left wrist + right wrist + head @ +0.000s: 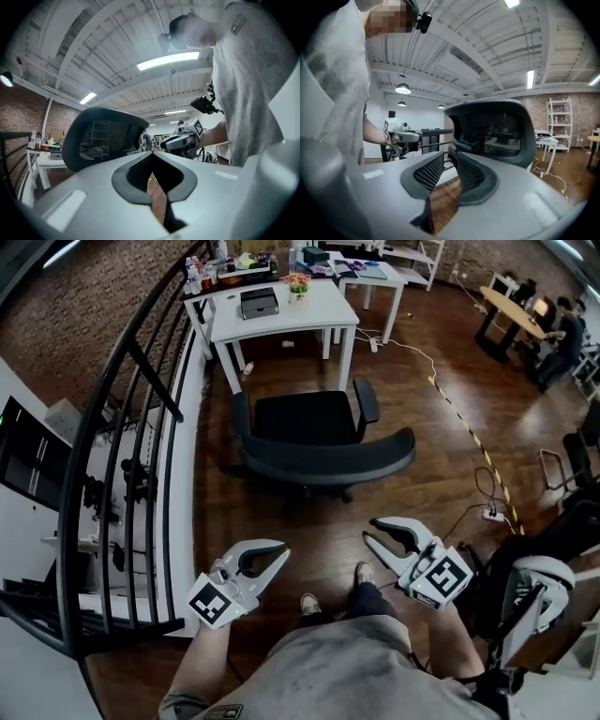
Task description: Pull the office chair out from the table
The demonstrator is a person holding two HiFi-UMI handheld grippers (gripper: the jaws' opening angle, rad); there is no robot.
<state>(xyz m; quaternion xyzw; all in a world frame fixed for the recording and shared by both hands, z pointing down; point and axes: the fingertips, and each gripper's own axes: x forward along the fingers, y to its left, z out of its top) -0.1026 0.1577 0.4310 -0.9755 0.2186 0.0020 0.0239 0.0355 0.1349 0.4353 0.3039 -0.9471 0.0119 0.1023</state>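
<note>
Office chair point(328, 460) is standing on wood floor point(422, 427), clear of white table point(319, 307), backrest facing me. I'm holding both grippers short of the backrest, not touching it. L gripper point(278, 557) jaws pressing together, empty; R gripper point(368, 530) jaws sitting a sliver apart, nothing btwn.

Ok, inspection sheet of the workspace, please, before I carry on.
Surface: wooden floor.
Job's things: office chair stands apart from the white table, backrest toward the person.
Clutter: black box on the table, bottles at its far corner.
Grippers: left gripper shut, empty; right gripper jaws slightly apart, empty; neither touches the chair.
Cables: white cable beside the table; power strip with leads at right.
Surroundings: black railing at left.
</note>
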